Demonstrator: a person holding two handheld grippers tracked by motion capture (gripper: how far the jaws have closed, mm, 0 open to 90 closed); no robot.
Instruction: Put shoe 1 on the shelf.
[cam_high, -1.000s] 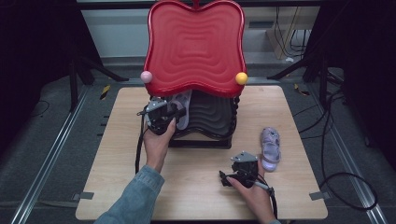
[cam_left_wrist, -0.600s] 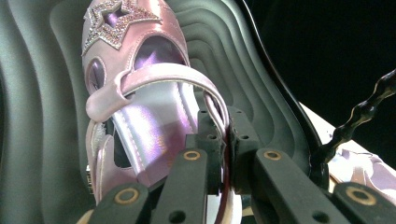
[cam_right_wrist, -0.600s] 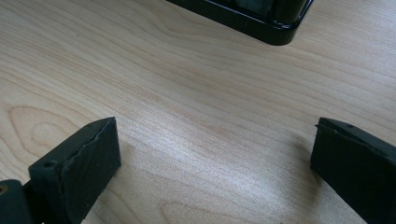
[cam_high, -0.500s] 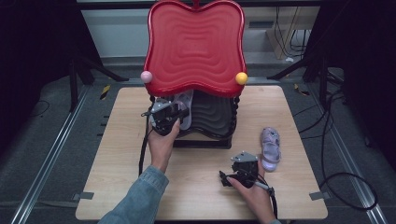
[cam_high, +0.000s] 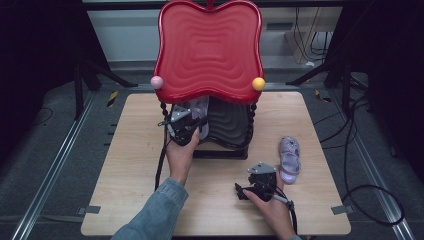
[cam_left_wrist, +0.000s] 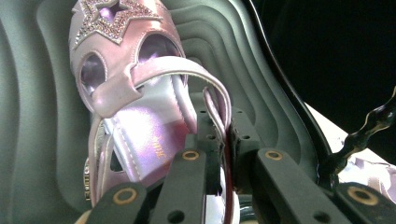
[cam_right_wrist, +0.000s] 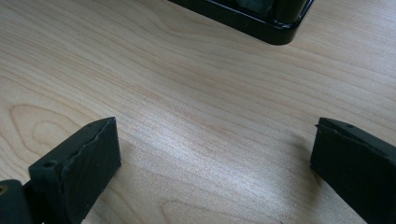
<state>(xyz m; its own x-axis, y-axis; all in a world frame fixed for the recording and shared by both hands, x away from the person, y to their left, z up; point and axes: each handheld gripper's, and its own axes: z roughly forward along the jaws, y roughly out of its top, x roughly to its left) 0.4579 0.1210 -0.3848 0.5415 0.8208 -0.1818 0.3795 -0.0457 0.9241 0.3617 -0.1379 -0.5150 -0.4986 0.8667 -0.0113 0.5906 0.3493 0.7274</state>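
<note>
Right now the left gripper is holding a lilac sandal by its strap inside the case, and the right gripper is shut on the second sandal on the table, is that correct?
Not quite. The right gripper holds nothing: in the right gripper view its jaws stand wide apart over bare table. The second sandal lies beside it. The left gripper does hold the lilac sandal by its strap.
</note>
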